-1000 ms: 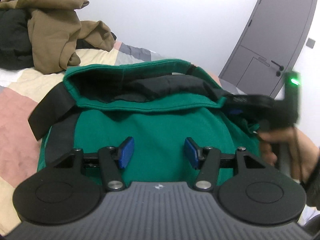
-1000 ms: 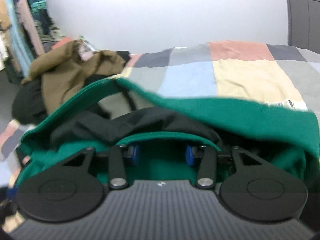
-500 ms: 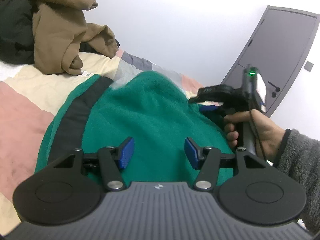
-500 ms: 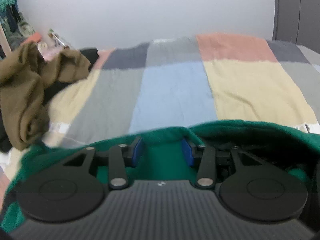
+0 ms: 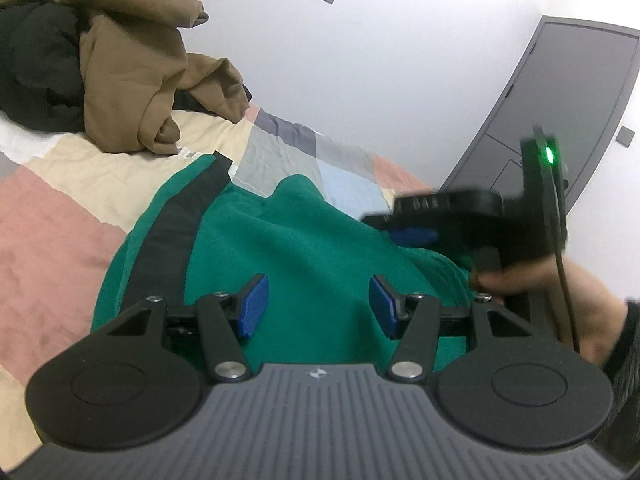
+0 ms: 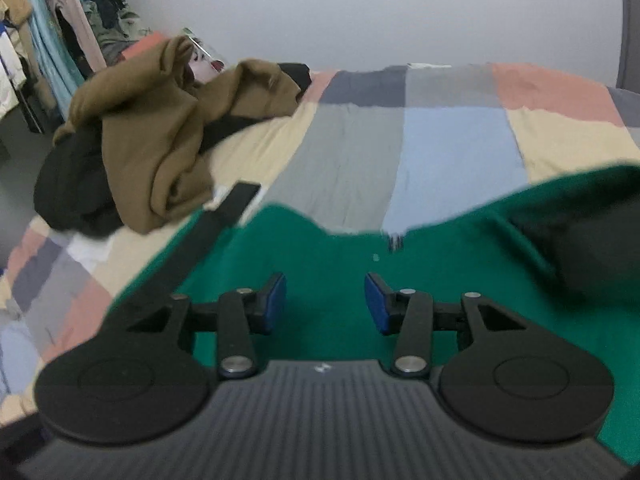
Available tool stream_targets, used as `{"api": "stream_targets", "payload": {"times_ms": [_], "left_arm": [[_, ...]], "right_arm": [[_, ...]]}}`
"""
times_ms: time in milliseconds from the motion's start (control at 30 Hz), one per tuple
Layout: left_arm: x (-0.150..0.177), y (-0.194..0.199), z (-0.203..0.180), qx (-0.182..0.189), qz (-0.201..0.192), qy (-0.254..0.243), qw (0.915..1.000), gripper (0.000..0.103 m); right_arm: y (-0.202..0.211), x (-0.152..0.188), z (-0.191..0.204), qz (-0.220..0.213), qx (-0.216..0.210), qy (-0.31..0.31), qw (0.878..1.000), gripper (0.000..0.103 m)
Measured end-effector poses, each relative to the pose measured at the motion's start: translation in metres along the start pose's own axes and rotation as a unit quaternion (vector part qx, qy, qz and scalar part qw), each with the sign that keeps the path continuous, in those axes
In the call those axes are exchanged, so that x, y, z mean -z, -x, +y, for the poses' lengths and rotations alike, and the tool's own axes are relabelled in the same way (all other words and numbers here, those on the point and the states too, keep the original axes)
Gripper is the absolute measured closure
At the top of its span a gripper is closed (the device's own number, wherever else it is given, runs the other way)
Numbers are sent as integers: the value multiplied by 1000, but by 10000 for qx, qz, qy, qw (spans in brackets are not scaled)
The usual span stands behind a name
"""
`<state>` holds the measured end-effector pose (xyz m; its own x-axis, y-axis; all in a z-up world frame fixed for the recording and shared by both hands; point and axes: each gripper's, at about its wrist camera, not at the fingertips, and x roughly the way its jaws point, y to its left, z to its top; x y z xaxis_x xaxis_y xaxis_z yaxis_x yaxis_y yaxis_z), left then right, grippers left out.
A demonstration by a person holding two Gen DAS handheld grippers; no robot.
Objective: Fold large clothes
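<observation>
A green garment with a black stripe lies spread on the patchwork bed. My left gripper hovers over its near part, open, with only flat green cloth showing between the blue pads. My right gripper, held by a person's hand, sits over the garment's right side. In the right wrist view, the right gripper is open above the green garment, with nothing pinched. A blurred green flap with a dark inside stands raised at the right. The black stripe runs off to the left.
A heap of brown clothing on black clothing fills the bed's far left corner; the brown heap also shows in the right wrist view. Quilt stretches beyond the garment. A grey door stands at the right. Clothes hang at far left.
The green flap that hung over the right gripper has come down over the garment, hiding the black-lined opening. The right gripper swept across the garment; the left barely moved.
</observation>
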<state>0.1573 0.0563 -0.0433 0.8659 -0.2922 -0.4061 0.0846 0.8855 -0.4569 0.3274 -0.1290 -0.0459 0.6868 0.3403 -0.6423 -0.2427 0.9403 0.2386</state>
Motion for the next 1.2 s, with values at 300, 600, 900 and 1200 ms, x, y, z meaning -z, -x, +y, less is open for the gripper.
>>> {"api": "stream_targets", "payload": {"times_ms": [300, 600, 900, 1200], "left_arm": [[0, -1, 1, 13, -20, 30, 10000, 41], [6, -6, -6, -136, -35, -205, 9997, 41], [9, -10, -9, -209, -80, -335, 9992, 41], [12, -15, -13, -316, -63, -442, 9985, 41]], "right_arm": [[60, 21, -66, -792, 1282, -168, 9884, 57], [31, 20, -152, -376, 1556, -914, 9829, 55], [-31, -17, -186, -136, 1680, -879, 9818, 50], [-28, -8, -188, -260, 1496, -820, 9850, 51]]}}
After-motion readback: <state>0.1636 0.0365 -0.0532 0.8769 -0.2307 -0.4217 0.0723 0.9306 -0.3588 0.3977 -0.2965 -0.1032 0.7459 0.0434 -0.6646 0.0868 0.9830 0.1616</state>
